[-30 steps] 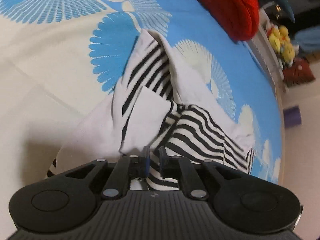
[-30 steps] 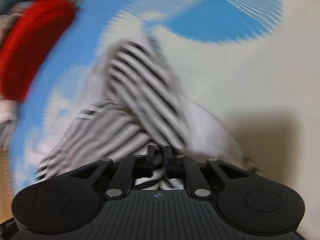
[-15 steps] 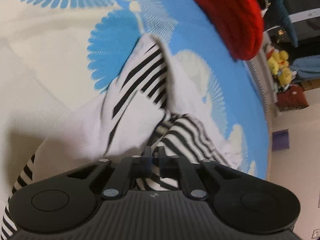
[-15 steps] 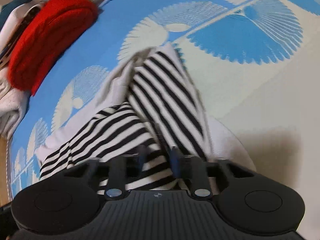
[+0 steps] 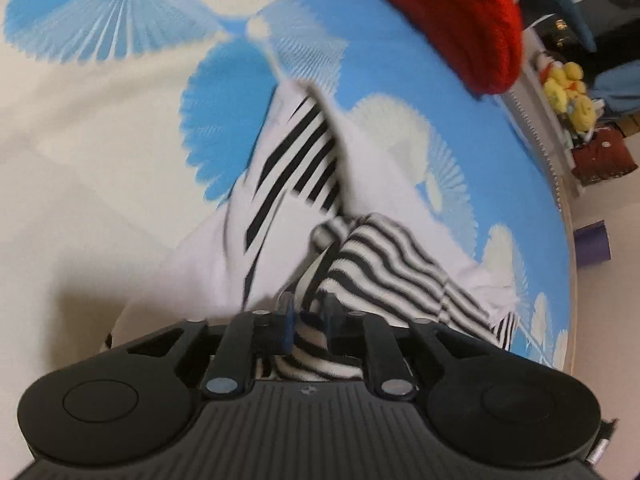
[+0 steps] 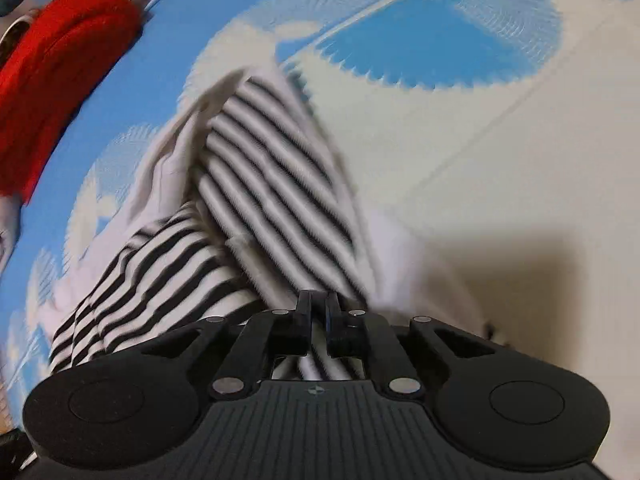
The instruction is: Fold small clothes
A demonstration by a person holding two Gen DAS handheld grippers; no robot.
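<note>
A small black-and-white striped garment (image 5: 384, 256) lies bunched on a blue and cream fan-patterned cloth (image 5: 100, 128). It also shows in the right wrist view (image 6: 272, 184). My left gripper (image 5: 308, 312) has its fingers slightly apart with striped fabric between them. My right gripper (image 6: 318, 308) is shut on a striped fold of the same garment. Both views are blurred by motion.
A red knitted item (image 5: 460, 12) lies at the far side of the cloth, also in the right wrist view (image 6: 52, 80). Yellow plush toys (image 5: 568, 92) and a purple box (image 5: 592, 244) lie beyond the surface's right edge.
My right gripper opened half a second ago and has shut on the striped fabric again. My left gripper's fingers have parted slightly. The garment has shifted and both cameras have moved.
</note>
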